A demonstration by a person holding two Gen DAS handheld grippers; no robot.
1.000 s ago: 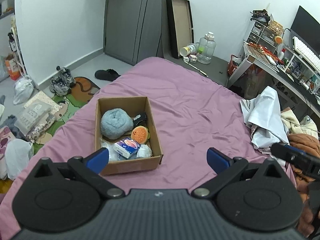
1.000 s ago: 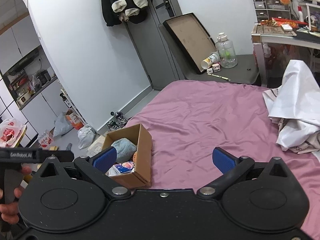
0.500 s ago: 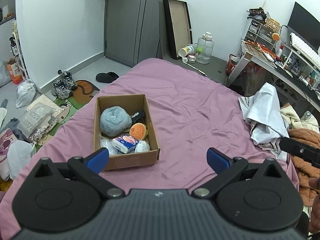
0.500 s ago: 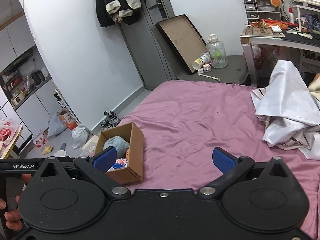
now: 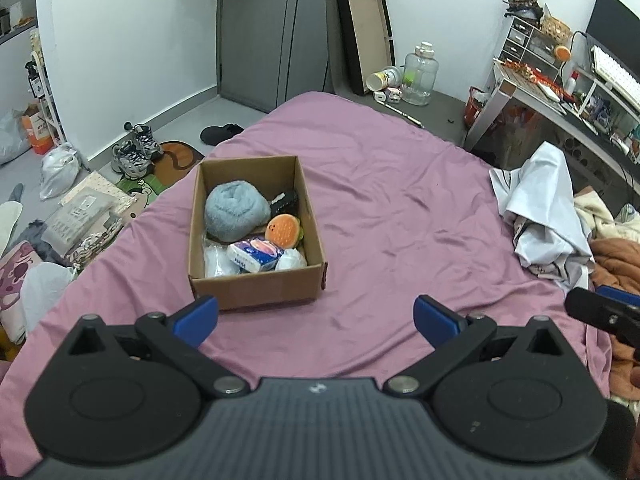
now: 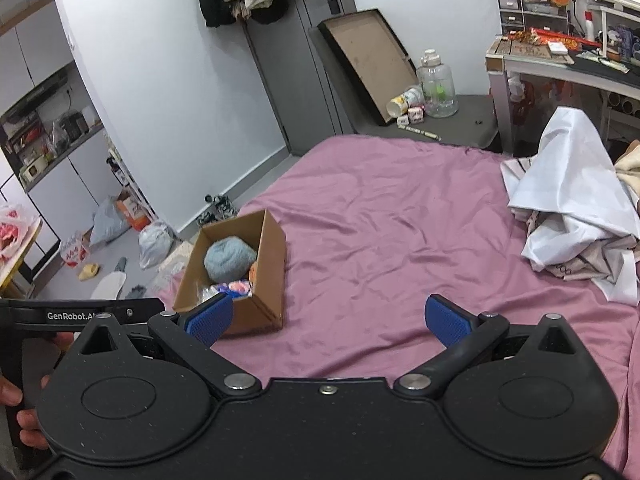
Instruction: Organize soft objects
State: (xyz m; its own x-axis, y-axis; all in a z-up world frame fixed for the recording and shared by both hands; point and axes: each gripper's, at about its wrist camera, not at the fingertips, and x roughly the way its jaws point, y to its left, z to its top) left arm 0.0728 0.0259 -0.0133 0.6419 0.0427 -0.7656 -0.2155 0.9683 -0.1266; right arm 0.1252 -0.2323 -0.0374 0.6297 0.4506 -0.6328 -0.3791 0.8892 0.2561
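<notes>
Two spread grippers point(image 5: 316, 318) point(image 6: 328, 320) above bedsheet point(image 5: 400, 216)

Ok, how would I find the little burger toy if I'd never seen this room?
Look at the pink bed, then the cardboard box on it. Inside, the burger toy sits beside the fluffy blue ball. It is the only orange thing there, round, with a tiny face.

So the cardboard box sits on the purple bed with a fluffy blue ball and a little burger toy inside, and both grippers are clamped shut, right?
Nearly. The cardboard box does sit on the purple bed, with the fluffy blue ball and burger toy inside. But the left gripper and right gripper are both open and empty, as each wrist view shows.
</notes>
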